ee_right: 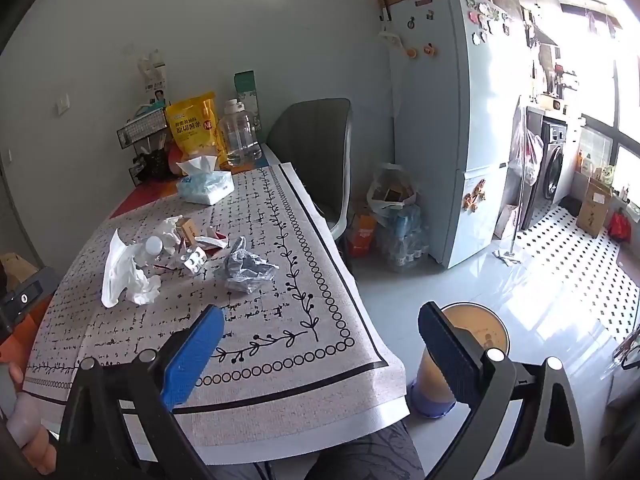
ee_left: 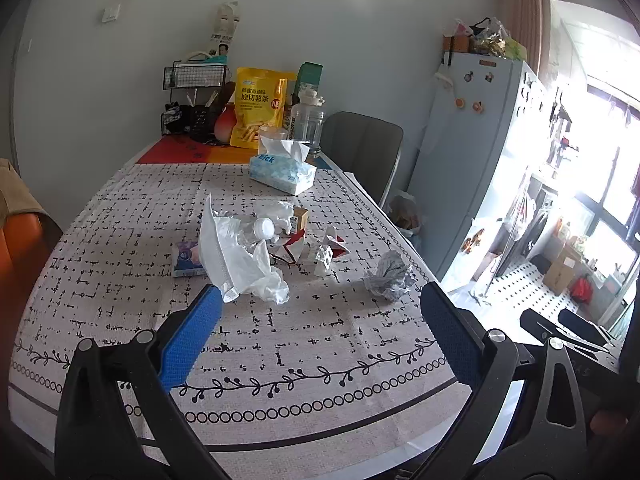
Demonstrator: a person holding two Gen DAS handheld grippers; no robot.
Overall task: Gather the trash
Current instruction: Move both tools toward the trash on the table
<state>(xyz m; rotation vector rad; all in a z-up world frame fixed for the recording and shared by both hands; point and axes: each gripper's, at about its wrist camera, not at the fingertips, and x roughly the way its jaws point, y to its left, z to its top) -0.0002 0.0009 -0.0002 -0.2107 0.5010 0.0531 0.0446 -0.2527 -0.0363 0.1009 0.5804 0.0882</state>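
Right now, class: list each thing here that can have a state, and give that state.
Left gripper: jaws open, empty.
Right gripper: jaws open, empty.
Tissue box: open, a tissue sticking up.
Grey wrapper: crumpled.
White plastic bag: crumpled.
Small bottle: capped, lying down.

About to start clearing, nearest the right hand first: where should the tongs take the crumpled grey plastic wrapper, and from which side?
Grip the crumpled grey plastic wrapper across its raised middle ridge, coming from above and the near table edge. It lies alone on the tablecloth, apart from the main pile, with bare cloth in front. The right tongs are open, probably wide enough to span it.
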